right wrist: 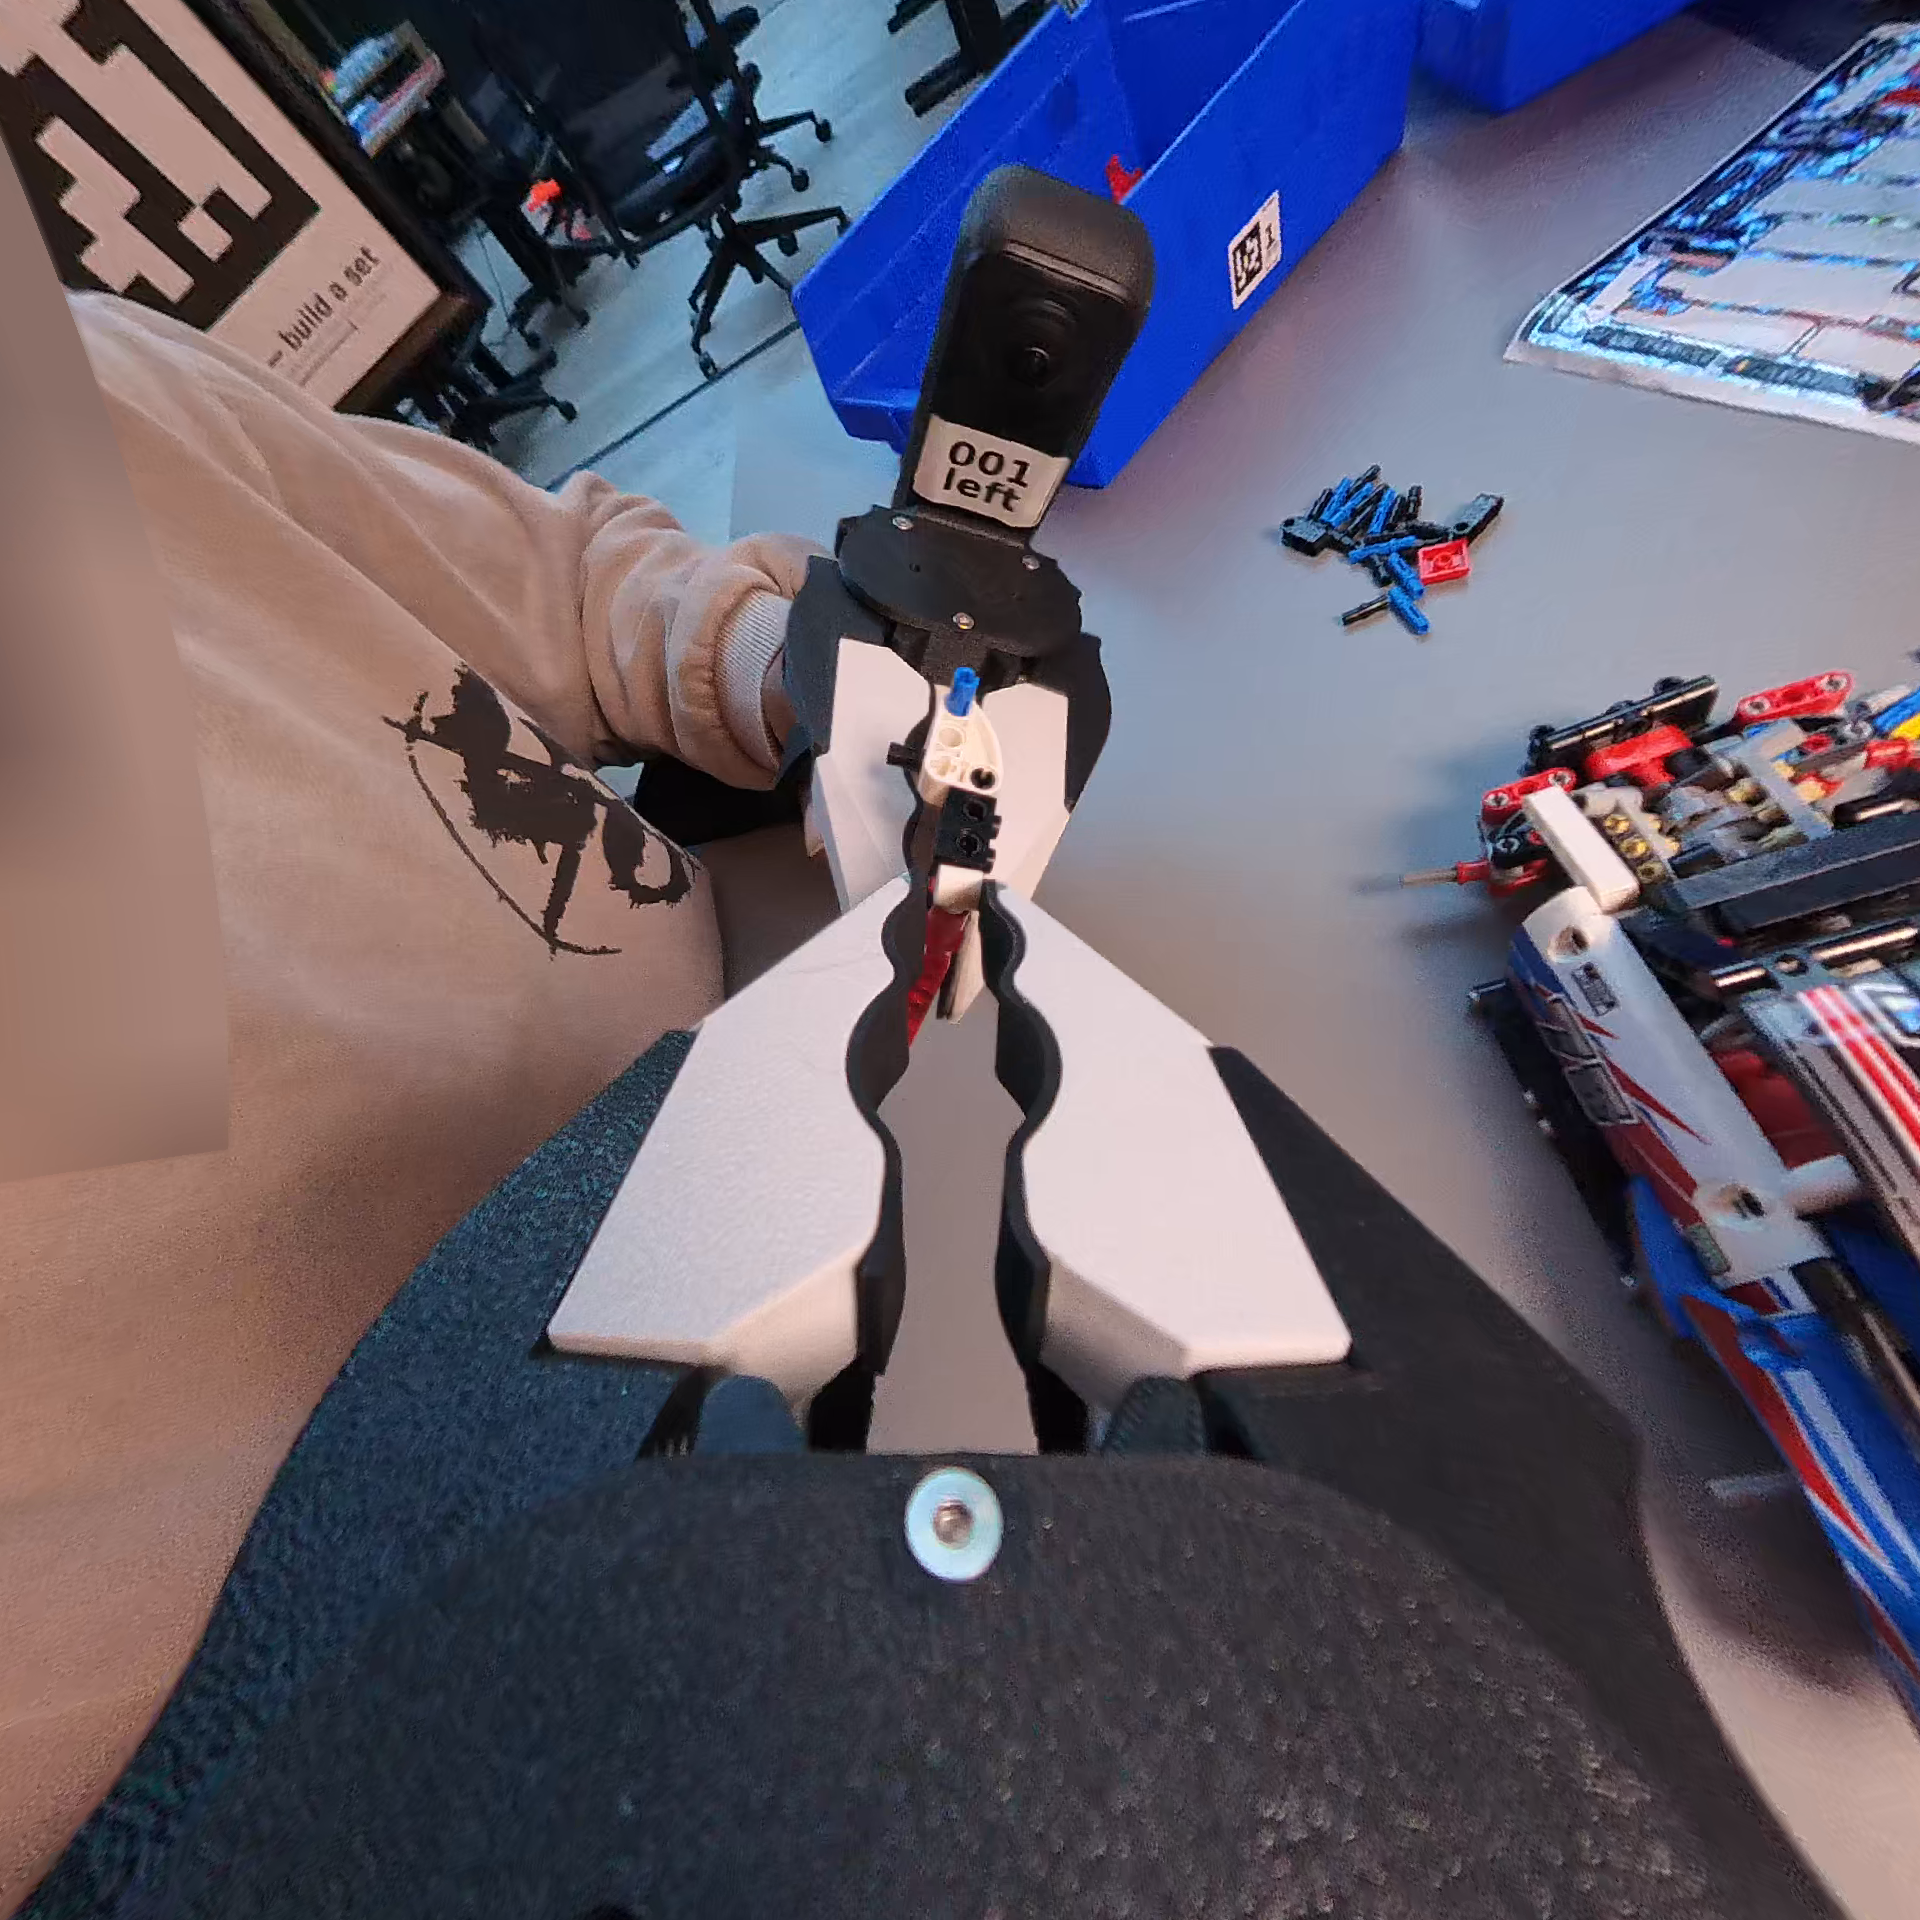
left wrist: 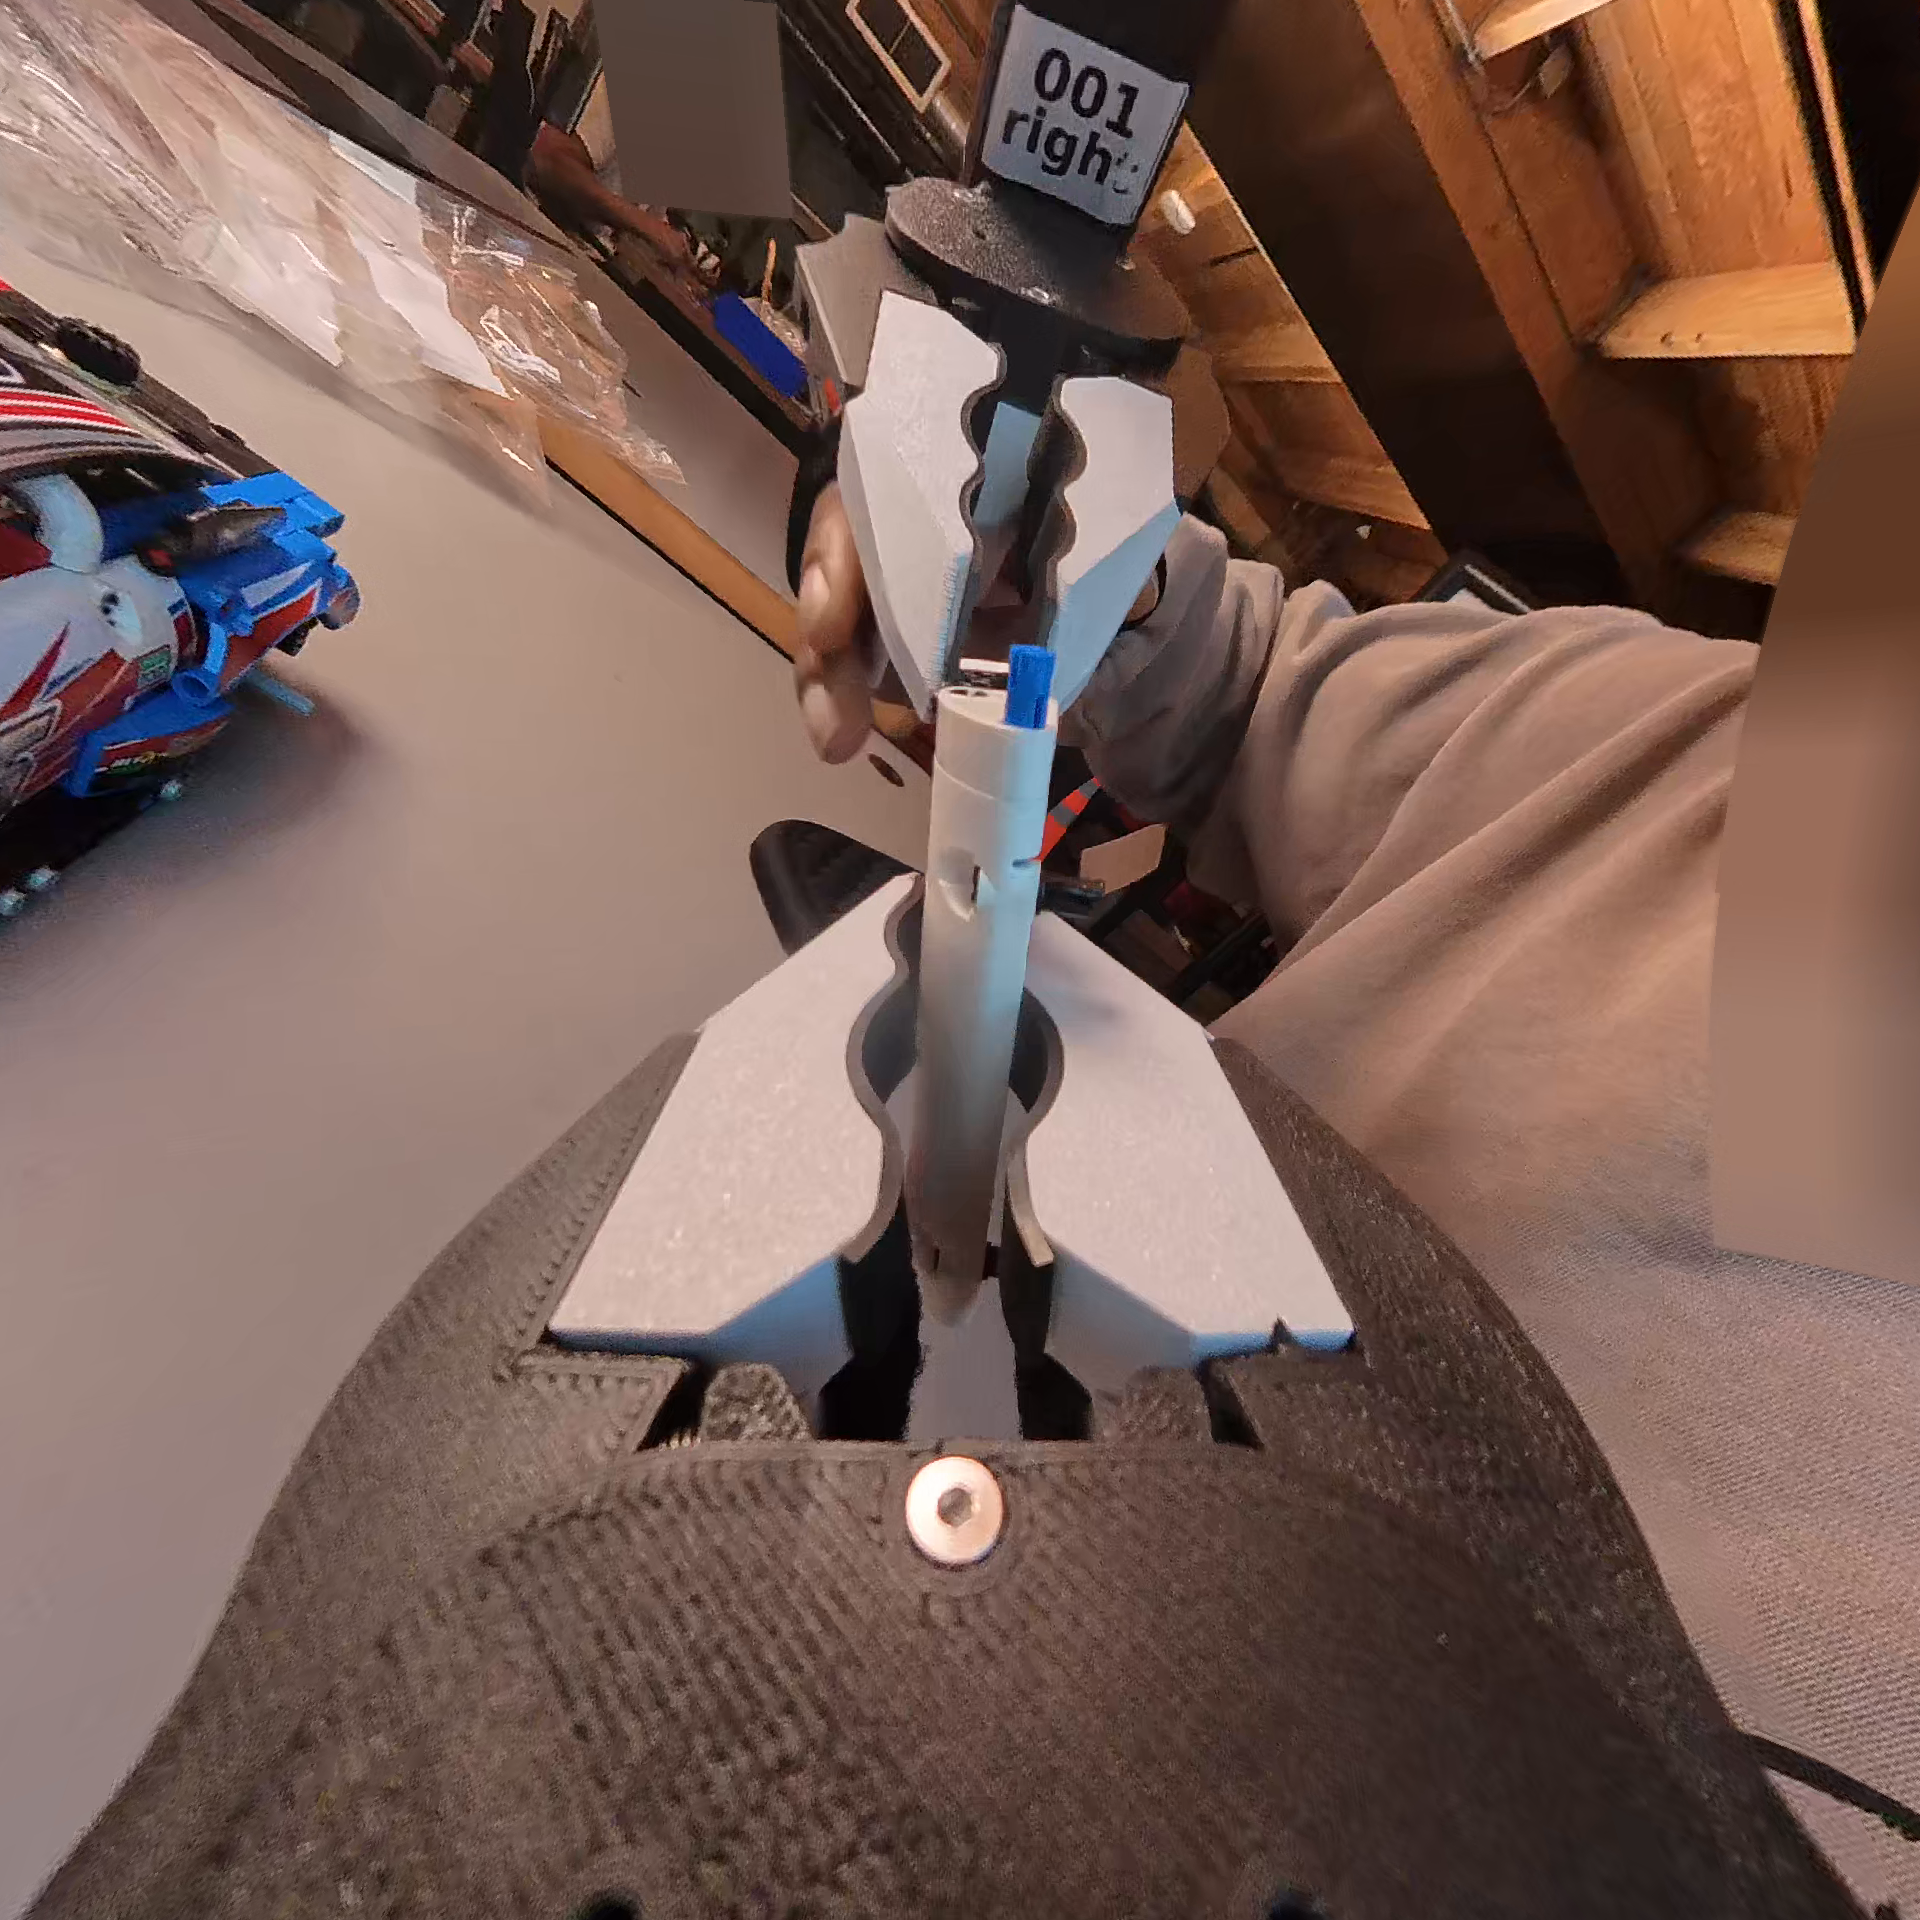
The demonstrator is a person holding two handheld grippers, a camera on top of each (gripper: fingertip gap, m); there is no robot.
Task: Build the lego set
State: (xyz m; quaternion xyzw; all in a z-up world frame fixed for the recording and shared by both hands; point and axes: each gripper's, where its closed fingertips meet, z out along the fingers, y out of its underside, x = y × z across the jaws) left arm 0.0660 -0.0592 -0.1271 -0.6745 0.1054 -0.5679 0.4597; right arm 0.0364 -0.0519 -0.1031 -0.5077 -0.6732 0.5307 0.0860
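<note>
A blue bin (right wrist: 1195, 208) on the table holds one red piece (right wrist: 1120, 179).

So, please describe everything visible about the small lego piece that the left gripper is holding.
The small lego assembly is a long white panel, plastic by its look, clamped lengthwise by the left gripper and held in the air above the grey table. A blue pin sticks out of its far end. From the right wrist view it also shows a black holed block and a red part. The right gripper has its tips at the pin end; contact is unclear.
</note>
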